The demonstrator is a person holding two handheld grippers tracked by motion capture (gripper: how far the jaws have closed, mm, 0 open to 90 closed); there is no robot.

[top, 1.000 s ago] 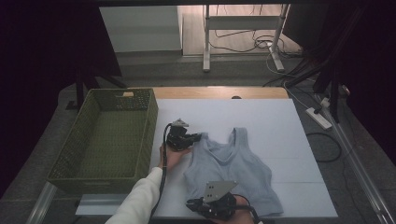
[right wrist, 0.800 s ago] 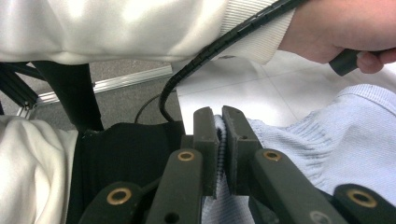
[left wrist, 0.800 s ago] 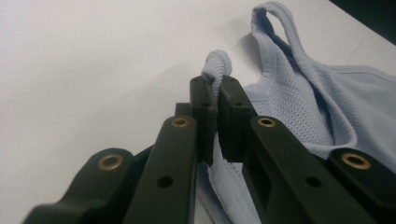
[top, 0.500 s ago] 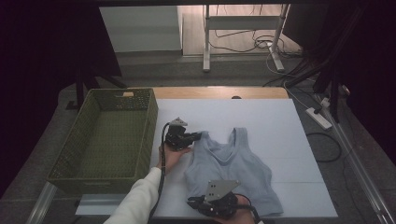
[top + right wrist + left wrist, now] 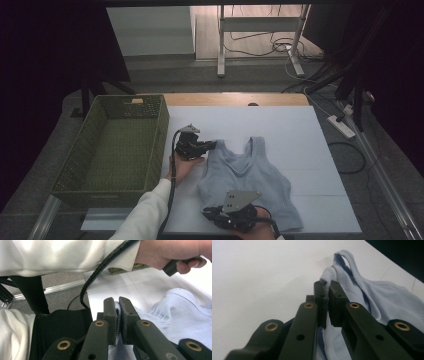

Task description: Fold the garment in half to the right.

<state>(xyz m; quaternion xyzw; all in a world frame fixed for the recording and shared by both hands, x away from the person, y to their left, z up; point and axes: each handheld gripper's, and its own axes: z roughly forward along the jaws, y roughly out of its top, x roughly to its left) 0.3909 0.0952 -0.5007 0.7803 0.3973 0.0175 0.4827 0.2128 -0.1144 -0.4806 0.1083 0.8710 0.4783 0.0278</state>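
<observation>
A light blue tank top [image 5: 250,177] lies flat on the white table [image 5: 280,125], straps toward the far side. My left gripper [image 5: 212,145] is shut on the top's left shoulder strap; in the left gripper view the blue fabric [image 5: 362,290] is pinched between the black jaws of my left gripper [image 5: 326,286]. My right gripper [image 5: 209,214] sits at the table's near edge, shut on the top's lower left hem. In the right gripper view the ribbed hem [image 5: 118,315] is clamped between the jaws of my right gripper [image 5: 117,302]. A hand in a white sleeve [image 5: 75,252] shows beyond them.
A green mesh basket [image 5: 90,165] stands at the left of the table, nothing in it. Beyond the table's far edge are a metal stand [image 5: 220,50] and floor cables [image 5: 280,47]; a power strip [image 5: 341,126] lies on the floor at the right.
</observation>
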